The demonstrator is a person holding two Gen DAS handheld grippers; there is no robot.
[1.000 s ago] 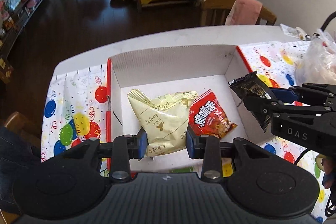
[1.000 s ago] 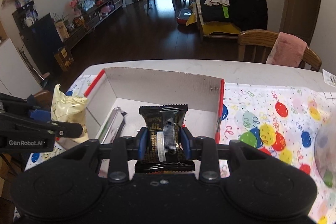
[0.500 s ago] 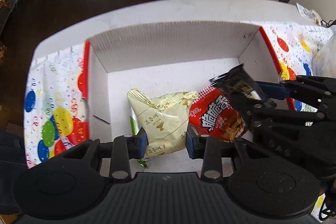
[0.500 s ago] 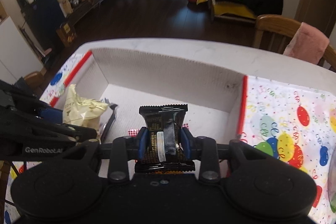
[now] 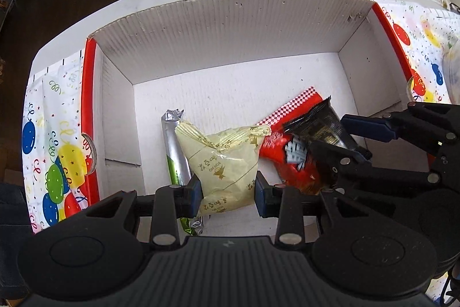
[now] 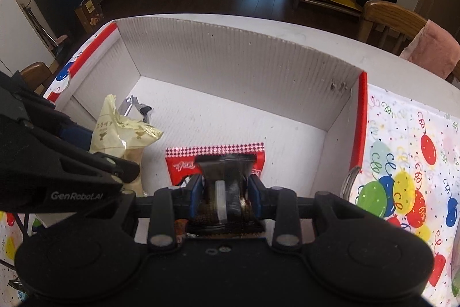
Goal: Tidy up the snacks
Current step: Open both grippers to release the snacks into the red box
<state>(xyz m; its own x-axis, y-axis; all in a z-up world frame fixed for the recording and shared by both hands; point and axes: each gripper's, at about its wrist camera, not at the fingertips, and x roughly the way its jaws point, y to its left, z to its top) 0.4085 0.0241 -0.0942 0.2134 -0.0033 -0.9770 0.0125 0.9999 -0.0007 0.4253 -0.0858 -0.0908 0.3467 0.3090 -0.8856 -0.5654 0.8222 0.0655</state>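
A white cardboard box [image 5: 230,28] with red rims stands on the table. My left gripper [image 5: 228,190] is shut on a pale yellow snack bag [image 5: 224,160] held low inside the box. My right gripper [image 6: 225,193] is shut on a black snack packet [image 6: 225,186], just above a red snack packet [image 6: 184,160] on the box floor. The black packet [image 5: 322,125] and red packet [image 5: 287,160] also show in the left wrist view. A silver and green bar [image 5: 175,151] lies on the box floor, left of the yellow bag.
A balloon-print tablecloth [image 6: 402,163] covers the table on both sides of the box. A clear plastic bag [image 5: 451,68] sits at the right. A wooden chair with a pink cloth [image 6: 425,48] stands behind the table.
Both grippers have moved forward and down into the box with their snacks. The black packet has come over the red packet.
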